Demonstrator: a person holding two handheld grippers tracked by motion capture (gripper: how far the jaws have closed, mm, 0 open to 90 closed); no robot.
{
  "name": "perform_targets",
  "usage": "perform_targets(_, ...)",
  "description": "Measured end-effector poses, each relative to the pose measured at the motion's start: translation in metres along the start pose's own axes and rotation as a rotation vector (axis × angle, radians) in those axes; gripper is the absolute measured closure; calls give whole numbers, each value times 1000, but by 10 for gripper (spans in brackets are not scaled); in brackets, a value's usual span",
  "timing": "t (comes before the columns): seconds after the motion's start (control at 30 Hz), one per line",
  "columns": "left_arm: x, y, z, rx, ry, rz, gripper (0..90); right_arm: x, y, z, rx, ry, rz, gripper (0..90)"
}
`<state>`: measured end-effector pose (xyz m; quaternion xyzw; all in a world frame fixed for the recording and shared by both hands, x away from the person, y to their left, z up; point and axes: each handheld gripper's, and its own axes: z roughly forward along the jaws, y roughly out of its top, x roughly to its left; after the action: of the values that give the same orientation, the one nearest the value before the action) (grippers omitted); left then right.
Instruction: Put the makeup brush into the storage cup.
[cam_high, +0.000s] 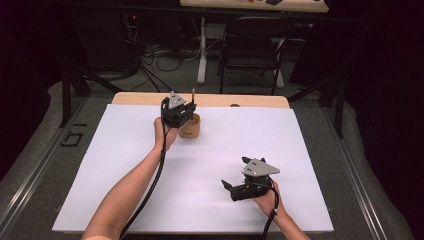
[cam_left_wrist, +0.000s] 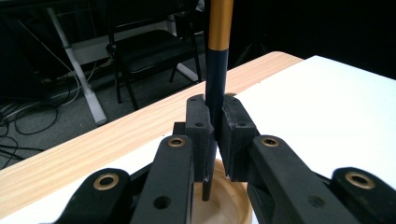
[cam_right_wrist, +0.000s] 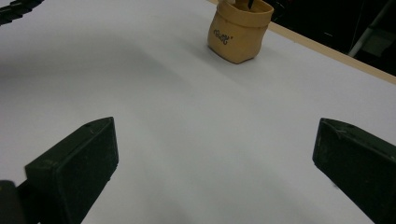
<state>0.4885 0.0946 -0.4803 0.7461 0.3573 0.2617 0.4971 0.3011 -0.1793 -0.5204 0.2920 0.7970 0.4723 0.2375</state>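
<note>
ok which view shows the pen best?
Left gripper view: the pen stands upright, clamped in the jaws, tip over the tan pouch. High view shows a thin stick; right gripper view, just its tip.

**Black grippers, grey plates, bare forearms**

The left gripper (cam_high: 184, 114) and the right gripper (cam_high: 239, 186) are black, blocky units, each topped by a grey three-cornered plate dotted with small dark screws. A thick black cable trails from each one along the forearm. Seen close, the linkage arms are matt black with brass-coloured pivot bushings, and the flat rectangular jaws carry small recessed screws. Both forearms are bare; no sleeves reach them.
</note>
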Motion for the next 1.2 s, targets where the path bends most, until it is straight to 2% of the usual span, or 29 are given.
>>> perform_targets(0.2,-1,-2,4,34,-2,-3,829,0,0,0,4,3,-1,0)
perform_targets(0.4,2,-5,6,40,-1,-15,824,0,0,1,7,5,-2,0)
perform_targets(0.43,2,-4,5,40,-5,-20,774,0,0,0,7,3,-1,0)
perform_targets(0.53,3,-3,3,40,-1,-28,512,-1,0,0,5,2,1,0)
perform_targets(0.6,3,-2,0,43,15,-29,361,-1,0,0,2,0,4,0)
perform_targets(0.67,3,0,-4,40,0,-28,286,-2,0,-2,14,-2,0,0)
perform_targets(0.7,3,0,-6,36,9,-20,237,-2,0,-1,-2,-1,3,0)
perform_targets(0.8,2,2,-12,34,-2,-12,172,-3,0,-2,-5,-9,7,0)
perform_targets(0.93,1,3,-20,31,-4,11,149,-5,1,-4,-18,-16,10,0)
perform_targets(1.2,2,3,-43,15,-17,23,101,-7,3,-8,-52,-30,20,0)
